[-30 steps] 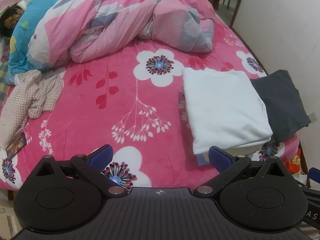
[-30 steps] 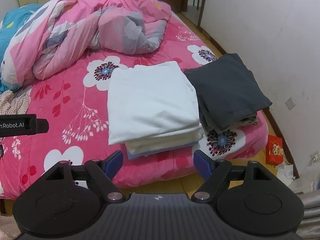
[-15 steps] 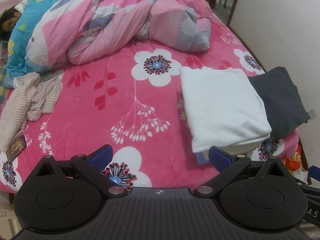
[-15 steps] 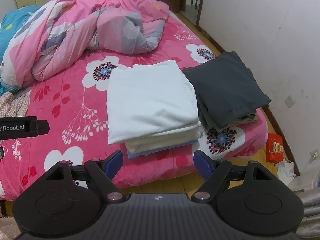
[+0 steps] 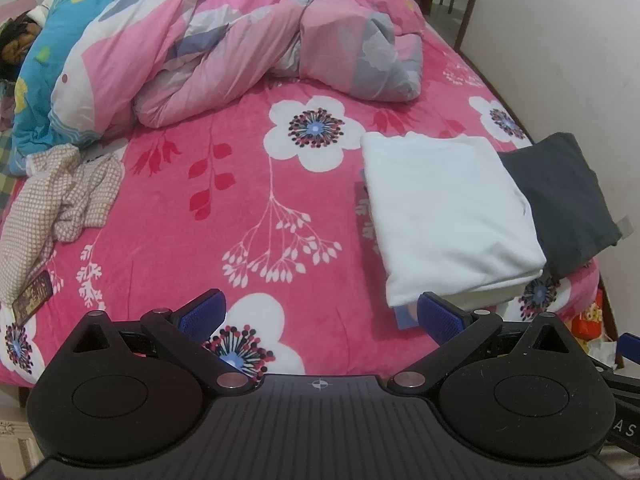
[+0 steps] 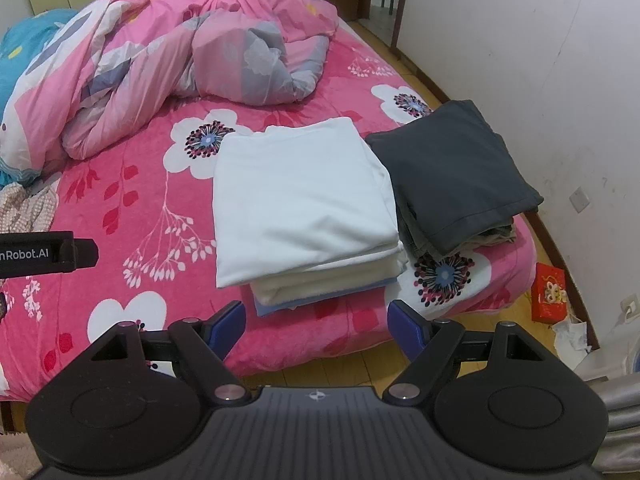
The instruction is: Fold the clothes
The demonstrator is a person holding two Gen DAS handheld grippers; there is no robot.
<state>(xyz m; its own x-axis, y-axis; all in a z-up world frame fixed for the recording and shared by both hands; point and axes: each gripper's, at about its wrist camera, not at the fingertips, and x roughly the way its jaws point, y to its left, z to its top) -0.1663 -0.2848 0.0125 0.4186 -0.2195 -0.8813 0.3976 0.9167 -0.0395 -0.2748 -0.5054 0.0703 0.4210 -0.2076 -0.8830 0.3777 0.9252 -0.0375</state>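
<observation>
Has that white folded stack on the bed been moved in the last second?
No. The white stack still lies beside the dark grey pile, next to the same printed flower.

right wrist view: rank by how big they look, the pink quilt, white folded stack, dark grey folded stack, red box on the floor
1. pink quilt
2. white folded stack
3. dark grey folded stack, only slightly smaller
4. red box

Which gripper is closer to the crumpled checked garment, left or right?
Left. The checked garment lies at the bed's left side, up and left of the open left gripper. The open right gripper hangs off the bed edge below the white stack, farther away.
</observation>
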